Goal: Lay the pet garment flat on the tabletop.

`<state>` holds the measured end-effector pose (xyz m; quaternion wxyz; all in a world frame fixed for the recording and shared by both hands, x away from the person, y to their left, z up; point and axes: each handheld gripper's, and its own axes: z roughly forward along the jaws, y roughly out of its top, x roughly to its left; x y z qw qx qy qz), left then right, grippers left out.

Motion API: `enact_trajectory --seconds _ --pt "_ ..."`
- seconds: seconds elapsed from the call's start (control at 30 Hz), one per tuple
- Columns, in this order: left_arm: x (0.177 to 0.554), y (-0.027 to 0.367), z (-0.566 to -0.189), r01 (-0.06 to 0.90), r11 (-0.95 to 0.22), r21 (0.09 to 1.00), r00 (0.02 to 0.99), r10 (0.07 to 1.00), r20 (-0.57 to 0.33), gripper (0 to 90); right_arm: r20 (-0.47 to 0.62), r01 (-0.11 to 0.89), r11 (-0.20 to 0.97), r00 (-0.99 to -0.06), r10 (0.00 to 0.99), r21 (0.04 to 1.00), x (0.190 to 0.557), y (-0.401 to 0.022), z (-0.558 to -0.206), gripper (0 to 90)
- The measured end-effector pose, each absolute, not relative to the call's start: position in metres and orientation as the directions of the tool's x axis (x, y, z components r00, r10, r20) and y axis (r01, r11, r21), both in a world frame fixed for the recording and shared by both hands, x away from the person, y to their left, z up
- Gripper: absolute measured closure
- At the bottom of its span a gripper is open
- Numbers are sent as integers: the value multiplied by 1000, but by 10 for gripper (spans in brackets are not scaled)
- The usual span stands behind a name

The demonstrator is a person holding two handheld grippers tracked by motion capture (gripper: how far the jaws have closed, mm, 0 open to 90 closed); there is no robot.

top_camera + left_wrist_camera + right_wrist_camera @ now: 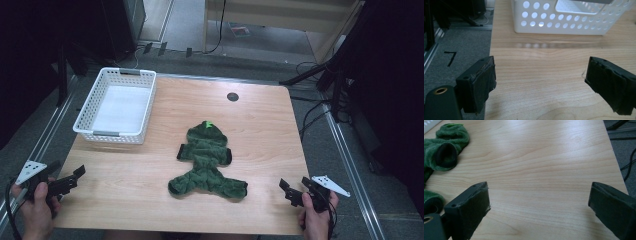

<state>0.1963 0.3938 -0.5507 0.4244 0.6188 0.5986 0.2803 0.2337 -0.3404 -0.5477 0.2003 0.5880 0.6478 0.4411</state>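
A small green fleece garment [206,161] with a hood, black cuffs and spread legs lies flat at the middle of the wooden table [260,125]. Its sleeve and leg ends [445,155] show at the left of the right gripper view. My left gripper [67,179] hovers at the table's near left corner, jaws wide apart and empty, facing the white basket [564,17]. My right gripper [296,189] sits at the near right corner, open and empty, a short way right of the garment's leg.
A white perforated plastic basket [119,106] stands empty at the table's far left. A round black grommet [232,96] sits near the far edge. Cables and stands [320,75] crowd the floor to the right. A metal rail [45,135] runs along the left side.
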Motion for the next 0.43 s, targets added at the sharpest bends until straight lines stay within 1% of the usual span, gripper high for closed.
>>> enact_trajectory --seconds 0.17,0.43 --pt "197 395 -552 496 91 864 118 978 -171 97 230 589 -51 -234 945 806 235 -336 -549 33" --pt "199 393 -552 488 88 868 119 979 -166 97 235 598 -55 -228 945 800 236 -336 -549 33"
